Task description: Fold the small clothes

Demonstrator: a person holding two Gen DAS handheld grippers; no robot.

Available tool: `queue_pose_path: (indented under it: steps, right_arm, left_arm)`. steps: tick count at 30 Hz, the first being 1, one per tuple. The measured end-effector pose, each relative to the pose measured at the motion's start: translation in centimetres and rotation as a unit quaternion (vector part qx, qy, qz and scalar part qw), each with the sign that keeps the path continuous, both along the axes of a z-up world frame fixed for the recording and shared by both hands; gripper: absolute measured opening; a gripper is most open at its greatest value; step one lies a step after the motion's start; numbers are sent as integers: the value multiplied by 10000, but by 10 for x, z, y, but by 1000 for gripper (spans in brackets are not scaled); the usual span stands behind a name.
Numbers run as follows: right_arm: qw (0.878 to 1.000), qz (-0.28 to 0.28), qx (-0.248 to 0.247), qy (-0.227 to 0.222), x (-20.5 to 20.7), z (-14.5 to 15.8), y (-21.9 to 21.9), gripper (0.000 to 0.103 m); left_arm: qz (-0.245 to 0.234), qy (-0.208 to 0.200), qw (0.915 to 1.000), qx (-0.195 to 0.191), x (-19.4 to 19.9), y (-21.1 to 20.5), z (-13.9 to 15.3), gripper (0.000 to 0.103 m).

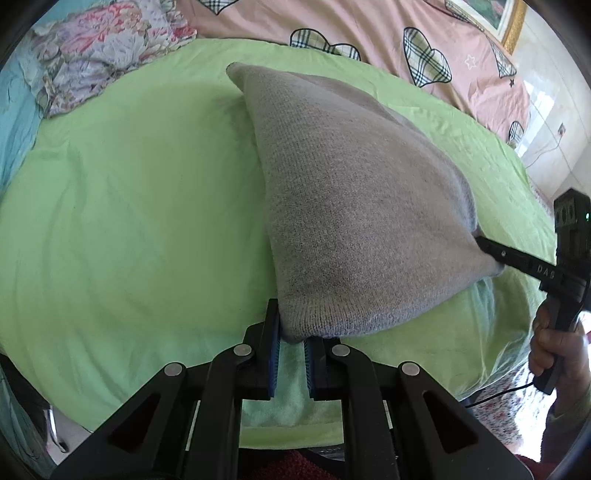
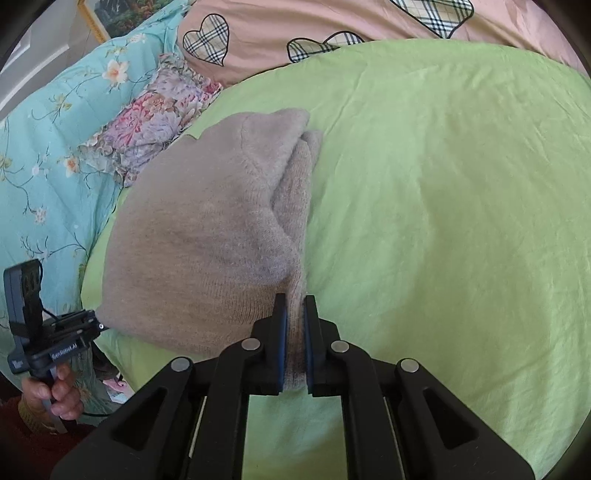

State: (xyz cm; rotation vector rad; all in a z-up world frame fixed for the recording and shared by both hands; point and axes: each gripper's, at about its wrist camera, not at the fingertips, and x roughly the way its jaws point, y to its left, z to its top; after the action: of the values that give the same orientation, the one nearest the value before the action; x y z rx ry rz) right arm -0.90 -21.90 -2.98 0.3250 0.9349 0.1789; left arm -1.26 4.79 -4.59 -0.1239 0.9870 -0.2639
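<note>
A grey-beige knitted garment point(image 1: 354, 206) lies partly lifted over a green sheet point(image 1: 129, 206). My left gripper point(image 1: 293, 334) is shut on its near left corner. My right gripper point(image 2: 294, 306) is shut on its near right corner, with knit bunched between the pads. The garment point(image 2: 207, 240) is stretched between both grippers and its far end rests on the sheet point(image 2: 443, 206). The right gripper also shows at the right edge of the left wrist view point(image 1: 487, 245). The left gripper also shows at the left edge of the right wrist view point(image 2: 98, 323).
A pink quilt with plaid hearts point(image 1: 369, 26) lies along the far side. A floral pillow point(image 2: 155, 122) and a turquoise floral quilt point(image 2: 48, 147) lie at the left. The bed's near edge is just below the grippers.
</note>
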Motion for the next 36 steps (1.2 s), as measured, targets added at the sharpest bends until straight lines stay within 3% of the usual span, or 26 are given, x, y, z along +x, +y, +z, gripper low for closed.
queue_pose_path:
  steps: [2,14,16,18,24,29,34,35,36]
  right_arm:
    - [10000,-28,47,7,-1,-1,-1,9]
    - [9997,-135,177,104,-1,-6,-3,11]
    - [9994,-235,204,181,-1,-5,-9,29]
    - [9978,-420,458,236,-2,2,-23,39]
    - [9934,-598,771,-598,10,56,-44,39]
    - [9942,-280,939,-434,56,44,-24,39]
    - [9926,-102,1213,-27,92,19,-10,39]
    - [9925,-68,1224,3,94,17,-8,35]
    - [9928,-92,1196,-60,94,21,-7,14]
  left_arm:
    - [-28,26,9999,-96,1,4,-1,10]
    - [-456,14,9988,182,-4,-2,0,14]
    - [-666,12,9975,230,-9,-2,4,14]
    - [-776,-160,9966,235,-16,3,17,13]
    - [-1033,-849,9905,-323,-11,6,69,18]
    - [-960,-938,9893,-569,17,-16,77,19]
    - [-1001,-854,9892,-645,30,-25,76,25]
    - [-1021,-838,9892,-636,31,-26,75,26]
    - [-1029,-837,9893,-607,33,-26,75,26]
